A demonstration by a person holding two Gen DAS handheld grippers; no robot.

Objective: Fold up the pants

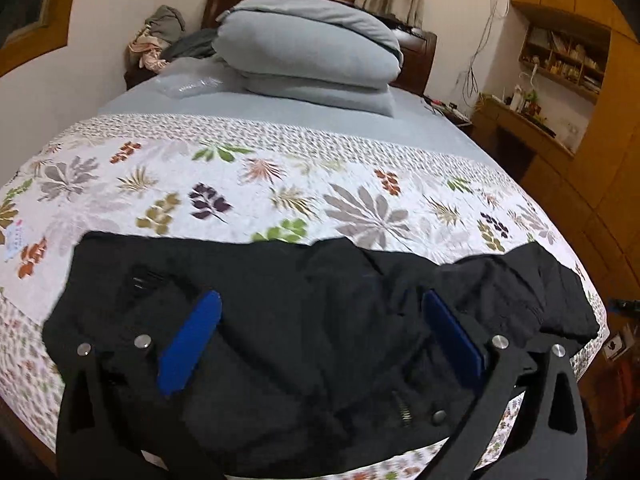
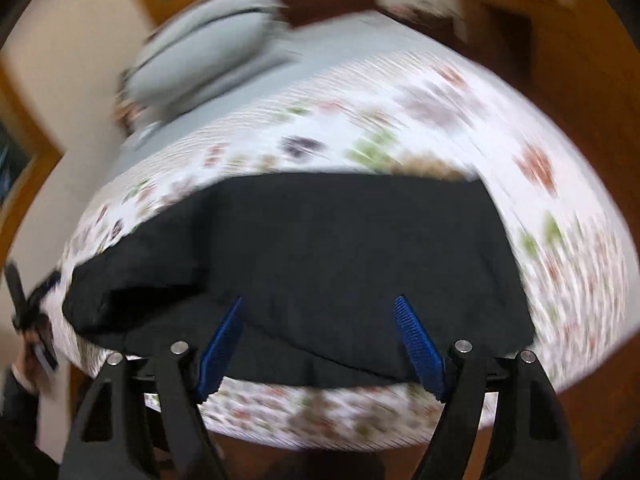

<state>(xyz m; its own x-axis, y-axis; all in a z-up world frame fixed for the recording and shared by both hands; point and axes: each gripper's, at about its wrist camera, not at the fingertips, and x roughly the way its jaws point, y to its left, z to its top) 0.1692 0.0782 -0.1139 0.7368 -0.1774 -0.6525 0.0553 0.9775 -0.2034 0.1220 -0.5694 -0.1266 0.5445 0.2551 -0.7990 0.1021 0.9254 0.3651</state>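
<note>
Black pants (image 1: 320, 320) lie across the near end of the bed (image 1: 440, 132), taking most of its width; only narrow strips of leaf-print cover (image 1: 280, 184) show at their left and right ends. Beyond the pants the cover is bare and flat, then a grey sheet band, open for passing over. Far end blocked by stacked grey pillows (image 1: 312, 48) against the headboard, with a clothes heap (image 1: 160, 36) in the left corner. Right of the bed, wooden cabinets and a cluttered shelf (image 1: 560, 60) stand near. Left tongs (image 1: 320, 336) and right tongs (image 2: 320, 340) both gape over the pants, nothing between them.
</note>
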